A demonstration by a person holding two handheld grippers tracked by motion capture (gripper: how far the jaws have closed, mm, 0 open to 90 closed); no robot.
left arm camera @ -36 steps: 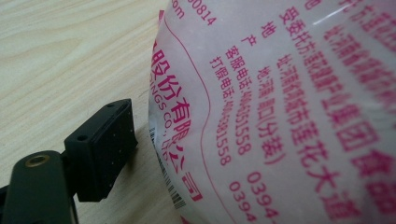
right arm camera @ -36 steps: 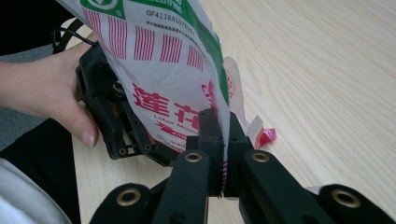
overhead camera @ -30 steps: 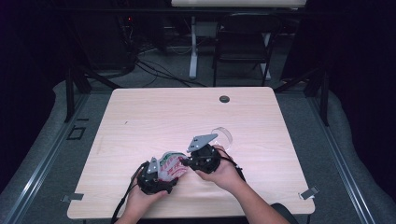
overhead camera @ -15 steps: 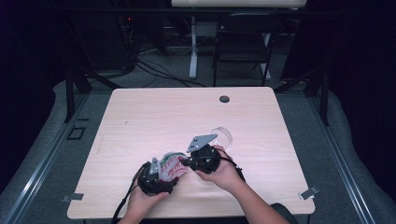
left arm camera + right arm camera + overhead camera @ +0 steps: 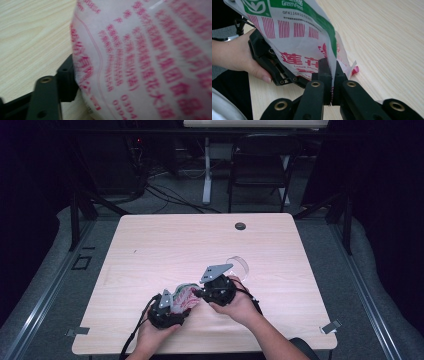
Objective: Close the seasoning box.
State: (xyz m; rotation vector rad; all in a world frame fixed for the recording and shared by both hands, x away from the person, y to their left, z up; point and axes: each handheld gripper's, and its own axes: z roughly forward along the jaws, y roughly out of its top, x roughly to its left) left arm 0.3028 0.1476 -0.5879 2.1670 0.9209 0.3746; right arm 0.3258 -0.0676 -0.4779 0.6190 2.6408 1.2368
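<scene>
A white plastic bag (image 5: pixel 186 296) with red and green print hangs between the two grippers near the table's front edge. My right gripper (image 5: pixel 331 67) is shut on the bag's (image 5: pixel 297 30) thin edge, with both pads pinching the film. My left gripper (image 5: pixel 167 307) sits behind the bag on the left, held in a hand. Its jaws have just been closing with the bag (image 5: pixel 150 62) between them. One black jaw lies against the bag's side and the other is hidden, so I cannot tell whether the pads press on it.
A clear round cup (image 5: pixel 239 266) lies on the wooden table (image 5: pixel 150 250) just beyond the right hand. A small black disc (image 5: pixel 240 226) sits near the far edge. A folding chair (image 5: pixel 260 170) and cables stand behind the table.
</scene>
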